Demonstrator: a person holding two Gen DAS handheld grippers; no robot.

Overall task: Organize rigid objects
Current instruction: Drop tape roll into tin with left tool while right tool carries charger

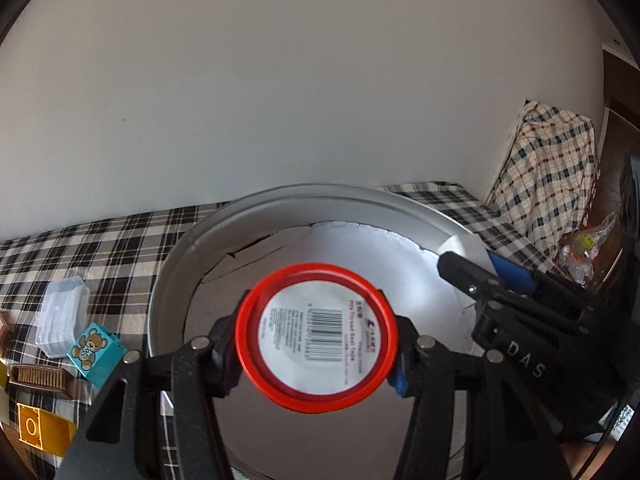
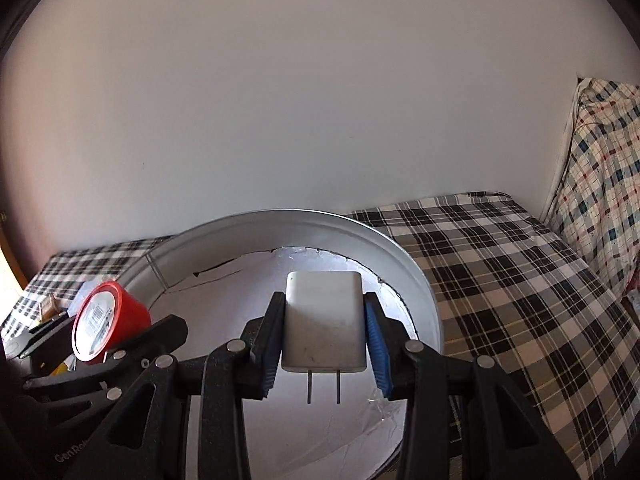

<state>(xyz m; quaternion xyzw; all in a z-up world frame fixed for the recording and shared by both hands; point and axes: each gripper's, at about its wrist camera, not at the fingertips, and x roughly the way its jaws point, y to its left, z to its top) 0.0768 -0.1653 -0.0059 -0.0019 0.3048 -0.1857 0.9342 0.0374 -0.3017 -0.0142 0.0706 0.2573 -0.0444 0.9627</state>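
Observation:
My left gripper [image 1: 316, 344] is shut on a red round tape spool [image 1: 316, 338] with a white barcode label, held over the round metal tray [image 1: 188, 248] lined with white paper. The spool [image 2: 106, 320] and the left gripper [image 2: 108, 340] also show at the left of the right wrist view. My right gripper [image 2: 324, 320] is shut on a white plug charger [image 2: 324, 320], prongs toward the camera, above the same tray [image 2: 416, 280]. From the left wrist view the right gripper [image 1: 472, 268] hangs over the tray's right rim with the charger [image 1: 460, 248] at its tip.
On the checked bedcover [image 1: 100, 240] left of the tray lie a clear plastic box [image 1: 62, 316], a teal bear block [image 1: 96, 354], a brown comb [image 1: 40, 378] and a yellow card [image 1: 36, 426]. A checked pillow [image 1: 552, 172] and a plastic bag [image 1: 584, 252] sit at right against the wall.

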